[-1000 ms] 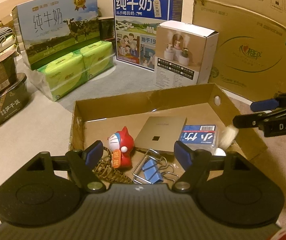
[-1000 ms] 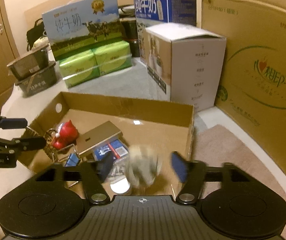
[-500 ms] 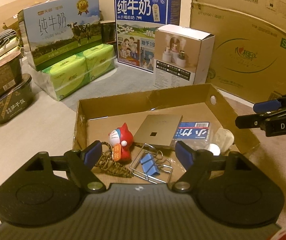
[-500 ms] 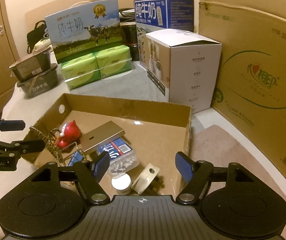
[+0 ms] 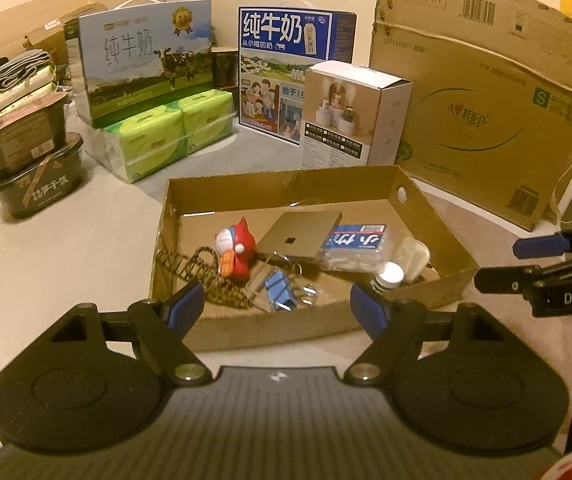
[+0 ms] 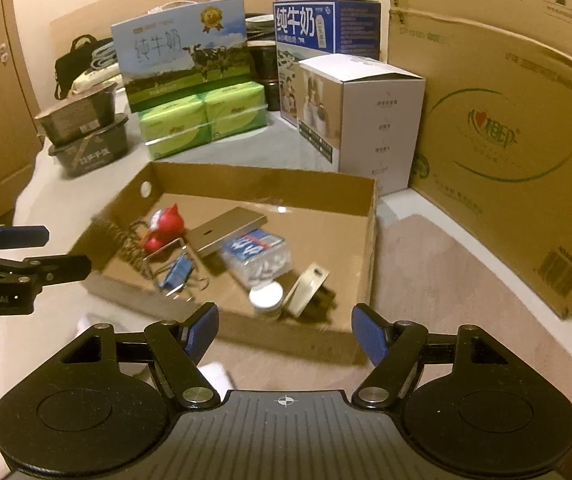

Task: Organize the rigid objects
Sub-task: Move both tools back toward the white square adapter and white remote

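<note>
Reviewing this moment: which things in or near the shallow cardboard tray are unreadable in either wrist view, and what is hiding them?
- Small white-capped jar: in the left wrist view, the tray's near wall hides its body.
- Pale flat tag-like piece: motion-blurred in the right wrist view; identity unclear.
- White thing on the table: right wrist view, mostly hidden behind the right gripper.
- Dark wire rack: partly behind the left gripper.

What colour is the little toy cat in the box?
Mostly red, with a white face; the toy cat shows best in the left wrist view.
</note>
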Motion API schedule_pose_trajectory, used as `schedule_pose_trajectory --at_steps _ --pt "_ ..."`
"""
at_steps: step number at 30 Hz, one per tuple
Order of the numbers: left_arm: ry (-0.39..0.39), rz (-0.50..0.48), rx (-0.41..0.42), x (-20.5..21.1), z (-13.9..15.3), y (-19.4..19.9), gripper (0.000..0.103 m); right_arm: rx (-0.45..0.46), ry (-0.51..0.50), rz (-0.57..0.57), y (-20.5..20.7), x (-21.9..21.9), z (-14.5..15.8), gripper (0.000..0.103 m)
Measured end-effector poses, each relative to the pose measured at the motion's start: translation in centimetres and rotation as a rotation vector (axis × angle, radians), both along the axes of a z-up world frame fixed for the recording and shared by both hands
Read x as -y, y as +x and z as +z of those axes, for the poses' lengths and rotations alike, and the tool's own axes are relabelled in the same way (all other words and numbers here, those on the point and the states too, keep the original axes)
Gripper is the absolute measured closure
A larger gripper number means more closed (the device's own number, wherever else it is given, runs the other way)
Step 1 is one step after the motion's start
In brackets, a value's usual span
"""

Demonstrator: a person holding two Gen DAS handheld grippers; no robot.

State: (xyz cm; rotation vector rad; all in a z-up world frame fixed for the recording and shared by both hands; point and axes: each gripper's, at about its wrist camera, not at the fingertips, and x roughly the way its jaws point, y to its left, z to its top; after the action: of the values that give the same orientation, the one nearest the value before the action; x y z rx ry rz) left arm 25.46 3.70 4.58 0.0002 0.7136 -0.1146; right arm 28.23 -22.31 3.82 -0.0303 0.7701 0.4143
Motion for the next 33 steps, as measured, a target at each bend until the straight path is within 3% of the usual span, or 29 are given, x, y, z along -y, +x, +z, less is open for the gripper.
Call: schedule_pose_trajectory --at_steps 19,33 --pt "0.000 0.047 -0.022 -0.3 -0.8 -8.8 0.023 0.035 0.010 -0.014 -8.8 1.3 0.4 0.020" --pt "-0.001 0.044 -0.065 0.7 -2.5 -12.1 0.023 0.009 0.021 -0.016 -13.0 2.3 -1.4 0.017"
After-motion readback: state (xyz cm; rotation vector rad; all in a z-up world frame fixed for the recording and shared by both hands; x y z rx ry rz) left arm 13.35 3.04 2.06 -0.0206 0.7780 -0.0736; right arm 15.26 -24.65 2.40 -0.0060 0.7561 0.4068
